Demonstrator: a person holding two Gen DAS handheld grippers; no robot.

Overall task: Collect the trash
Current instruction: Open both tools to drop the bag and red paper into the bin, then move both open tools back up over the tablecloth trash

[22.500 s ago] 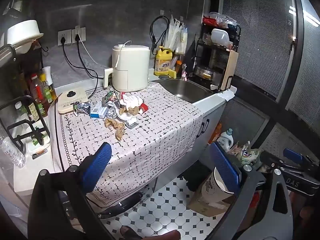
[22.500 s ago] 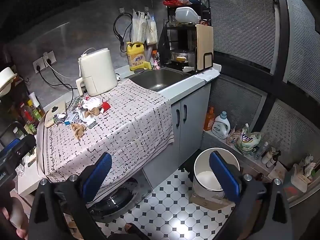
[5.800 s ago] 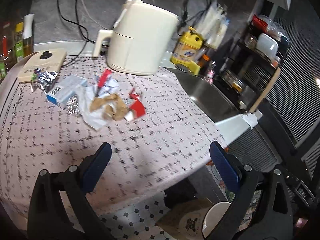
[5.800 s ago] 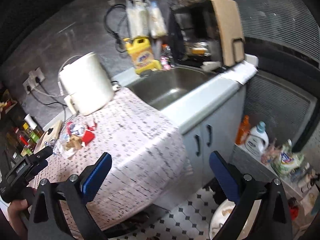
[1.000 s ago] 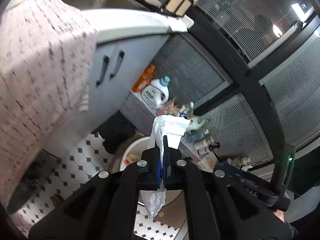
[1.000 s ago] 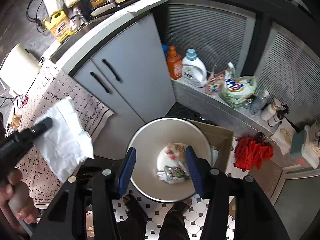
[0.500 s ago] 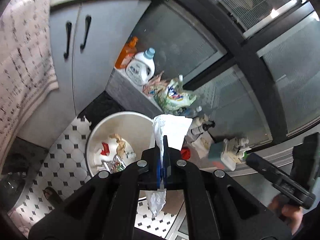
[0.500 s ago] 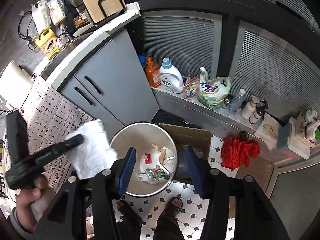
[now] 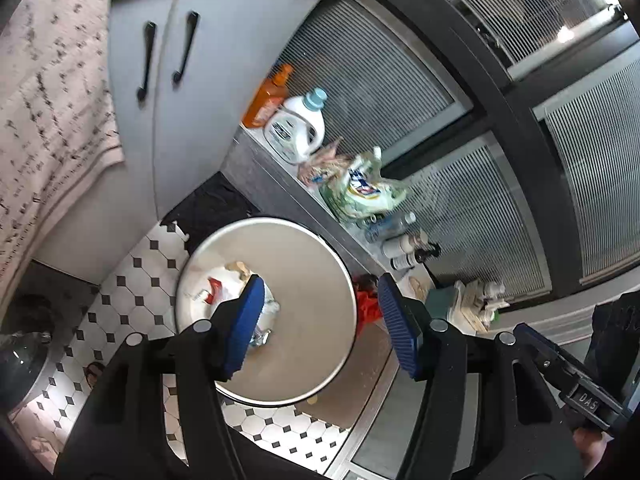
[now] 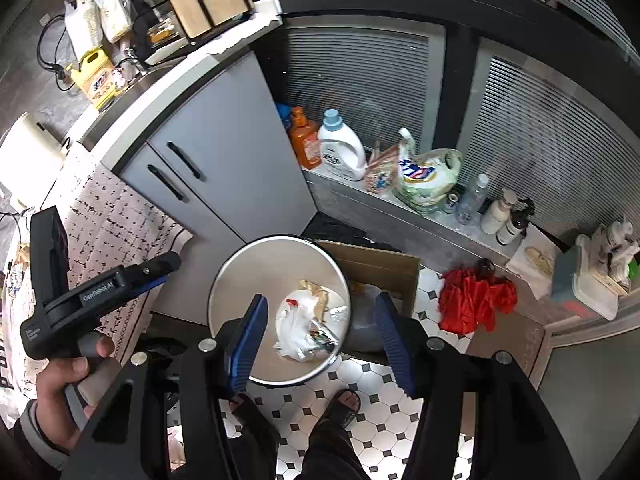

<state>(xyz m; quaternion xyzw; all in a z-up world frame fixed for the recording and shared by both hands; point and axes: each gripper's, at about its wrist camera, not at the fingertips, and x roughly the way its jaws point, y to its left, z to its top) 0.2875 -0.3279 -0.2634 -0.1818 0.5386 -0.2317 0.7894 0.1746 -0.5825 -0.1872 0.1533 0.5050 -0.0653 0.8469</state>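
- Hiding part of the heap, the blue ribbed pad of the left tongs (image 9: pixel 320 326) covers the trash (image 9: pixel 224 288) inside the round metal bin (image 9: pixel 320 384); what is foil and what is paper is hard to tell.
- Right tongs (image 10: pixel 318 342) hang above the same bin (image 10: pixel 236 276), jaws parted wide, holding nothing.
- White crumpled plastic (image 10: pixel 298 330) now lies in the bin at 6 o'clock of the brown scraps; half a second ago the left tongs pinched it, and now they gape empty.
- Cardboard box (image 10: pixel 384 268) sits at 3 o'clock of the bin, touching it; a red cloth (image 10: pixel 474 300) lies farther that way on the tiled floor (image 10: pixel 396 412).
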